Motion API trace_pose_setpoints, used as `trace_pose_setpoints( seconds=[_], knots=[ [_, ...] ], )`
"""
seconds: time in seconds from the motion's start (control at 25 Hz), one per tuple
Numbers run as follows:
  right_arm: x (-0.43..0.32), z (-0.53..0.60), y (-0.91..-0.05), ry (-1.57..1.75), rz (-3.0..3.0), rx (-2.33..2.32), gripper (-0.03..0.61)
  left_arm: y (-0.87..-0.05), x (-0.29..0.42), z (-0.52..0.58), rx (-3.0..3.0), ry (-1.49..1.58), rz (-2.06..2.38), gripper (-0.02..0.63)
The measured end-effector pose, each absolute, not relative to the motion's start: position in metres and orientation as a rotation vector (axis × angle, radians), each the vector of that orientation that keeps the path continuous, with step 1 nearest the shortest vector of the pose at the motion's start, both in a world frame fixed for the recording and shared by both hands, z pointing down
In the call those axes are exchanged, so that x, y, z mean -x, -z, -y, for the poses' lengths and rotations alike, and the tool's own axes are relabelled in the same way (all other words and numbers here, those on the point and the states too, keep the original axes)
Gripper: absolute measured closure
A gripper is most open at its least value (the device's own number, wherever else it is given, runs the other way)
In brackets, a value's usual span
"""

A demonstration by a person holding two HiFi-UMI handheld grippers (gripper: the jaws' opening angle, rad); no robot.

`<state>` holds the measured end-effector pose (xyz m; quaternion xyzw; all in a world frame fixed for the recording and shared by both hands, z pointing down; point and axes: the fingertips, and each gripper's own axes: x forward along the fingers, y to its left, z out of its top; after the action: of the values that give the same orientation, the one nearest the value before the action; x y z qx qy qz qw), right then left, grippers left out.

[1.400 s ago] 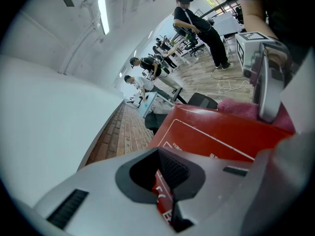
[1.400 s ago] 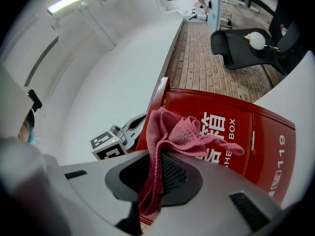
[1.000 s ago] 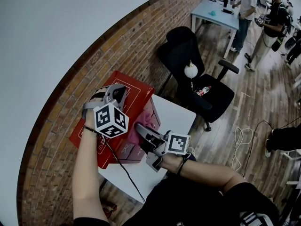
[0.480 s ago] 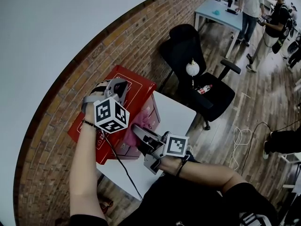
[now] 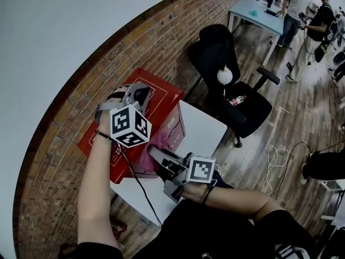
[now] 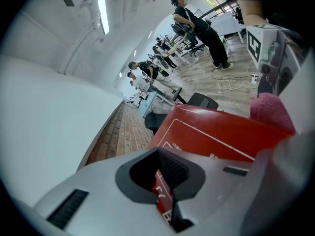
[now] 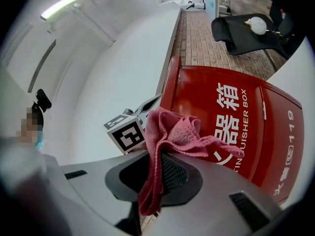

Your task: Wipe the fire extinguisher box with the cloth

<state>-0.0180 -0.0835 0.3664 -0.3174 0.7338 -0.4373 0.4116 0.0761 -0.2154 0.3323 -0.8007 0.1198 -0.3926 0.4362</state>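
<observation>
The red box [image 5: 157, 98] stands on a white table [image 5: 204, 129] against a brick wall [image 5: 75, 112], with its printed front face turned toward the person. The left gripper [image 5: 136, 95] sits on top of the box near the wall side. In the left gripper view its jaws [image 6: 165, 186] are clenched on an edge of the box [image 6: 216, 132] (a strip of red with white print shows between the pads).

The right gripper [image 5: 159, 156] is lower, in front of the box. Its jaws [image 7: 158, 177] are grasping a pink cloth [image 7: 173, 132]: one fold hangs down between the pads, and the rest is bunched above them. The cloth lies right up at the front face of the box [image 7: 246, 127], beside the white lettering, though whether it presses on the face cannot be made out. The same cloth [image 6: 271, 113] shows past the box's far corner in the left gripper view.

A black chair [image 5: 229, 80] stands just beyond the table.
</observation>
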Motion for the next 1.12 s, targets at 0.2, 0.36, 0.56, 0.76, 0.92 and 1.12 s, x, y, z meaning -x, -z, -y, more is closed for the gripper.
trace_pose_setpoints(
  seconds=[0.2,0.36,0.56,0.76,0.92,1.12],
  knots=[
    [0.031,0.080,-0.367,1.140,-1.835,0.763,0.517,-0.332,-0.077,0.217,1.991,0.979,-0.299,0.584],
    [0.039,0.076,-0.366,1.134,-1.854,0.753,0.517,-0.332,-0.076,0.217,1.990,0.979,-0.299,0.584],
    [0.044,0.075,-0.369,1.138,-1.856,0.764,0.517,-0.332,-0.076,0.217,1.991,0.976,-0.299,0.584],
    [0.044,0.077,-0.377,1.144,-1.858,0.792,0.517,-0.331,-0.077,0.217,1.990,0.970,-0.301,0.584],
    [0.044,0.078,-0.386,1.163,-1.848,0.795,0.517,-0.331,-0.077,0.217,1.990,0.967,-0.302,0.584],
    [0.043,0.078,-0.390,1.162,-1.844,0.796,0.517,-0.331,-0.077,0.216,1.989,0.966,-0.302,0.584]
  ],
)
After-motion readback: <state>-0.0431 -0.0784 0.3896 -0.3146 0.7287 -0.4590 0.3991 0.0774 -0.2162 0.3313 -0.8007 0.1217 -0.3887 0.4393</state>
